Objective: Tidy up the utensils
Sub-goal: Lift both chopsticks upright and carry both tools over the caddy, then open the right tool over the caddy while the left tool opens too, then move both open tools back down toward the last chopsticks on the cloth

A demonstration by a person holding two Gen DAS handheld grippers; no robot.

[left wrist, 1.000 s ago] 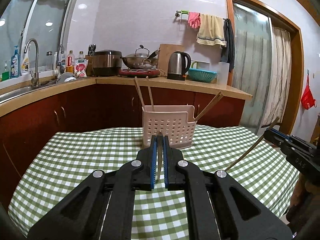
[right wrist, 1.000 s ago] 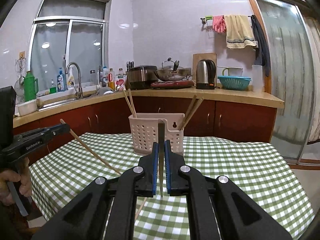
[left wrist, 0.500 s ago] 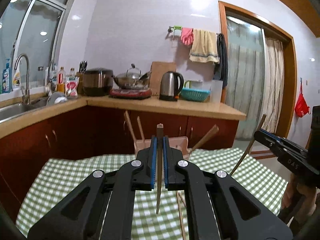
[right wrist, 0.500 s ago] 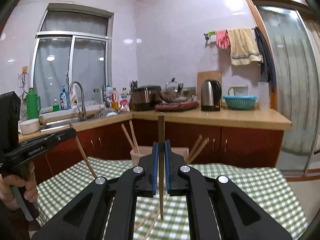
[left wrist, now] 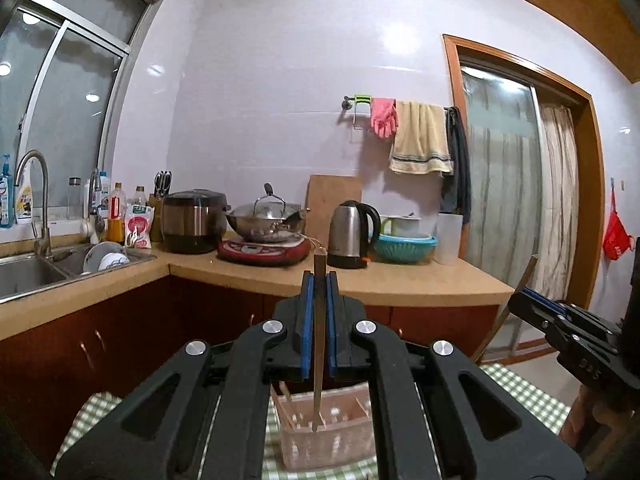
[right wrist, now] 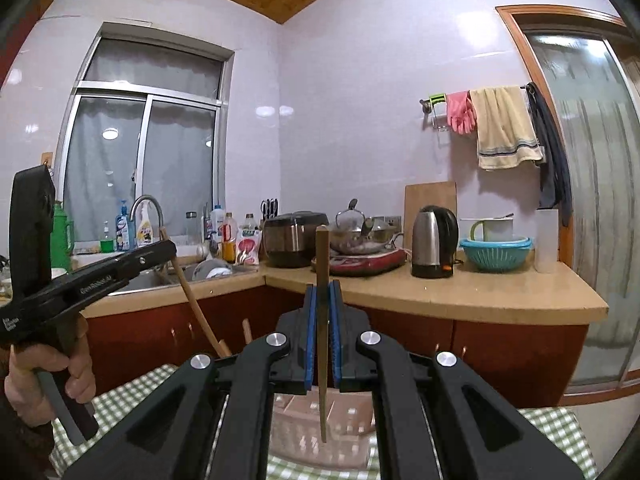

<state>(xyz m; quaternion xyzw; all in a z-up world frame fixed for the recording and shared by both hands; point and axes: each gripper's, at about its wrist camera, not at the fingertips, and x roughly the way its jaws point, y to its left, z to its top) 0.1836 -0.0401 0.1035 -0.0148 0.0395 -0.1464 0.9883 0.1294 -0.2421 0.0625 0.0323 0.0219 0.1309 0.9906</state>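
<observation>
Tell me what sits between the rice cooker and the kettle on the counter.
In both wrist views, a lidded wok on a red hotplate sits between the rice cooker and the kettle.

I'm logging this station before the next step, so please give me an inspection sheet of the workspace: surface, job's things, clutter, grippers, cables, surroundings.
Surface: green checked tablecloth on the table.
Job's things: pale slotted utensil holder stands on the cloth with chopsticks already in it; one chopstick upright in the left gripper, another chopstick upright in the right.
Clutter: nothing seen on the cloth.
Grippers: left gripper and right gripper both shut on their chopsticks, above the holder.
Cables: nothing seen near the table.
Surroundings: counter with kettle, wok, rice cooker, sink; towels on the wall.
</observation>
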